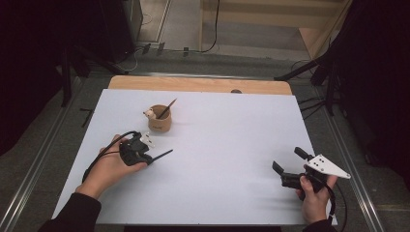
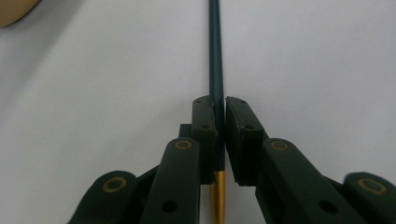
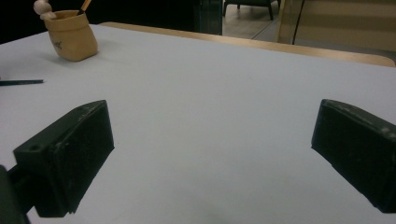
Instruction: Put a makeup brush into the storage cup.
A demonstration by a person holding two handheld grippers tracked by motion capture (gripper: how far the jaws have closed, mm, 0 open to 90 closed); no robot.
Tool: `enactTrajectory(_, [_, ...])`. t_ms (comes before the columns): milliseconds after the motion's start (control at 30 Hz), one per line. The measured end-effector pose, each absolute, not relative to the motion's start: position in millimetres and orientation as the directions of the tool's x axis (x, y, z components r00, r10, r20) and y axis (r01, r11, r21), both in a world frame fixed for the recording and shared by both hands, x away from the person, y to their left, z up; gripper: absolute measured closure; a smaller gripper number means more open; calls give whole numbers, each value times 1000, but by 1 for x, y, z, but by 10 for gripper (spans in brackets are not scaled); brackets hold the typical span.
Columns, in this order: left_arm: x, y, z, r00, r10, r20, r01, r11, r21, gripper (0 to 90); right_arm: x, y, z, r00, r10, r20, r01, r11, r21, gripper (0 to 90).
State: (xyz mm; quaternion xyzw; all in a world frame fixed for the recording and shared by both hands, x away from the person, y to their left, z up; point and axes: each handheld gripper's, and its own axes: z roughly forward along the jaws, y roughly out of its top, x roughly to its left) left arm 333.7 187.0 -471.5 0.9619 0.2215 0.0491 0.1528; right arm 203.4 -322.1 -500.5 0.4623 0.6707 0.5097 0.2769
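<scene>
A thin dark pencil (image 2: 216, 56) with a gold end is pinched between the jaws of my left gripper (image 2: 220, 106), which is shut on it. In the high view that gripper (image 1: 145, 157) rests low over the white table sheet at the left, and the pencil (image 1: 163, 154) sticks out to the right of it. My right gripper (image 1: 288, 161) sits near the front right of the table with its jaws wide apart and nothing between them. In the right gripper view the right gripper (image 3: 215, 135) faces bare sheet, and the pencil's tip (image 3: 21, 82) shows at the far left.
A tan holder cup (image 1: 159, 120) stands just beyond the left gripper, with a brown stick and a small white figure in it; the cup (image 3: 72, 35) also appears far left. The white sheet (image 1: 232, 145) covers a wooden table (image 1: 203, 84). Dark stands flank the table.
</scene>
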Motion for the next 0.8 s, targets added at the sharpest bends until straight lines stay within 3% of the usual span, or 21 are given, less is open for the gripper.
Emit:
enactTrajectory(367, [332, 184, -471, 888, 457, 48, 422, -854, 305, 846, 203, -321, -500, -420, 902, 99, 342, 56, 938, 0])
enactTrajectory(567, [332, 195, -472, 850, 526, 13, 476, -779, 409, 847, 203, -322, -500, -418, 903, 97, 340, 56, 939, 0])
enactTrajectory(800, [329, 190, -464, 852, 522, -20, 463, -738, 491, 847, 204, -315, -500, -429, 901, 66, 339, 93, 936, 0])
